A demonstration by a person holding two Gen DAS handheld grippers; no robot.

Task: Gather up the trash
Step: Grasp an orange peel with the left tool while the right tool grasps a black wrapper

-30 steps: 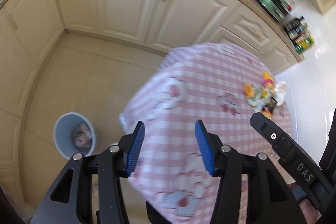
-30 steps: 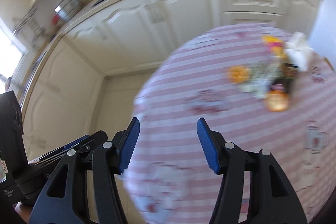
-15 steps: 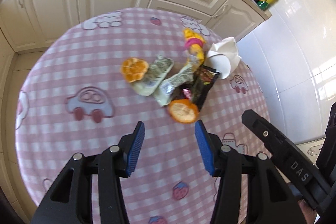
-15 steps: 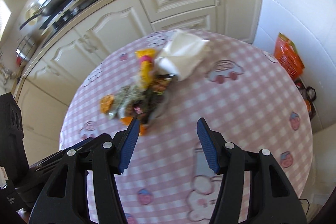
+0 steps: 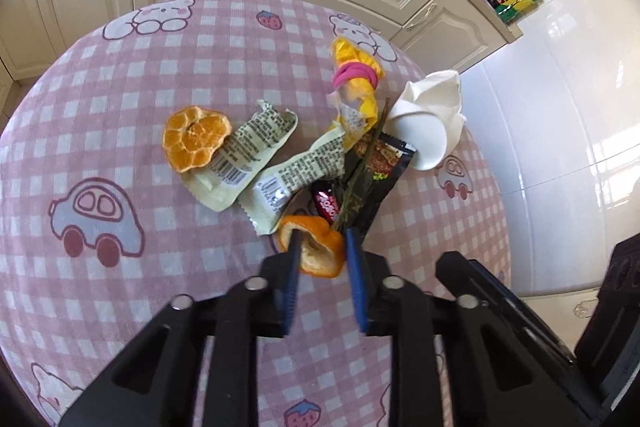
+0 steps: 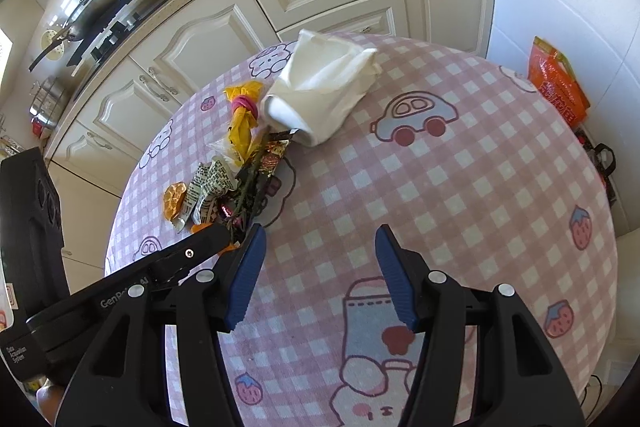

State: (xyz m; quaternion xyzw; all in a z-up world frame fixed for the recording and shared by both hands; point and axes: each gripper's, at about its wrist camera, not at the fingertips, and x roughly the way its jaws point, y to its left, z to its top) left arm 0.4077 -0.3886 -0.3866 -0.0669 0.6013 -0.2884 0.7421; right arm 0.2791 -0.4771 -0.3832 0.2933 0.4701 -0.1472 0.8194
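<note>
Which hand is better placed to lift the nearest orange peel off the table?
Left. The left gripper has just been closing around the orange peel, while the right gripper hangs open over bare tablecloth.

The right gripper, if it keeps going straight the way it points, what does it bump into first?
Most likely just the pink checked tablecloth. The right gripper has open jaws with nothing between them, and the trash pile sits off to one side.
</note>
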